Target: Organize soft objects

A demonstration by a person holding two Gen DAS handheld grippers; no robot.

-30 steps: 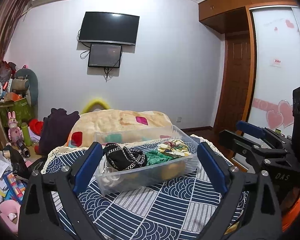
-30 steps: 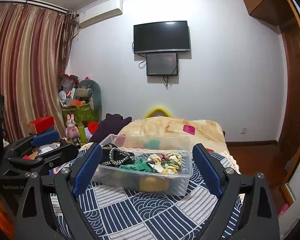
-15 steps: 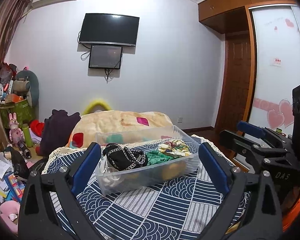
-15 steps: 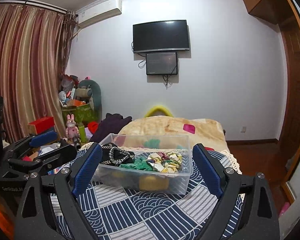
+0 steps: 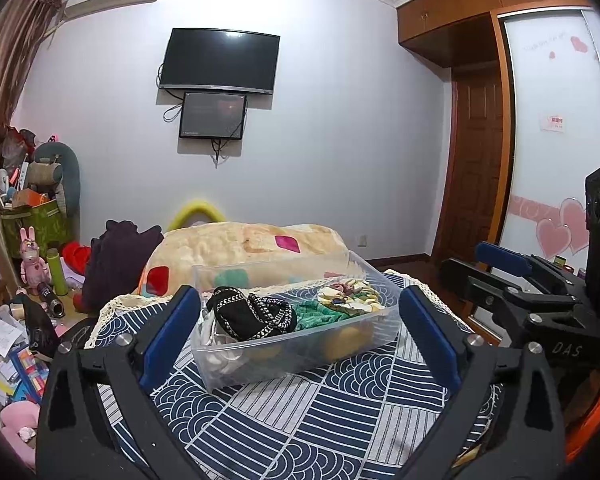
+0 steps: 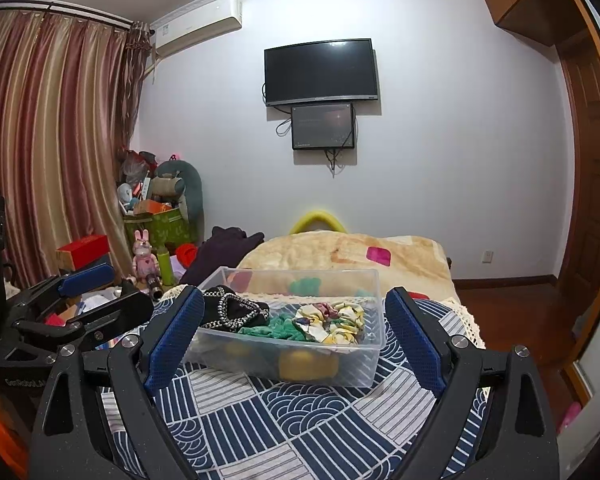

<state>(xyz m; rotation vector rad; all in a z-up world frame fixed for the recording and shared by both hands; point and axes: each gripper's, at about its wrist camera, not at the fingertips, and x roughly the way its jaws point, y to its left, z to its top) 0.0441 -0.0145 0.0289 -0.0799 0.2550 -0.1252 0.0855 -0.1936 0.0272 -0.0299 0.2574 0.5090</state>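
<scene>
A clear plastic bin (image 5: pixel 300 354) stands on a blue-and-white patterned cloth (image 5: pixel 320 420). It holds a black-and-white braided item (image 5: pixel 252 316), a green cloth (image 5: pixel 320 314), a floral scrunchie (image 5: pixel 350 300) and yellow things underneath. The bin also shows in the right wrist view (image 6: pixel 288 360), with the scrunchie (image 6: pixel 332 322) on top. My left gripper (image 5: pixel 296 336) is open and empty, held in front of the bin. My right gripper (image 6: pixel 294 340) is open and empty too, also short of the bin.
A beige blanket (image 5: pixel 240 244) lies behind the bin. A dark garment (image 5: pixel 120 256) sits to its left. Toys, boxes and papers (image 5: pixel 20 300) clutter the floor at left. A wooden door (image 5: pixel 476 168) and wardrobe stand at right. The cloth's lace edge (image 6: pixel 470 322) drops off at right.
Both grippers stay open and nearly still. The left wrist view has tilted slightly upward. Nothing in the bin has moved.
</scene>
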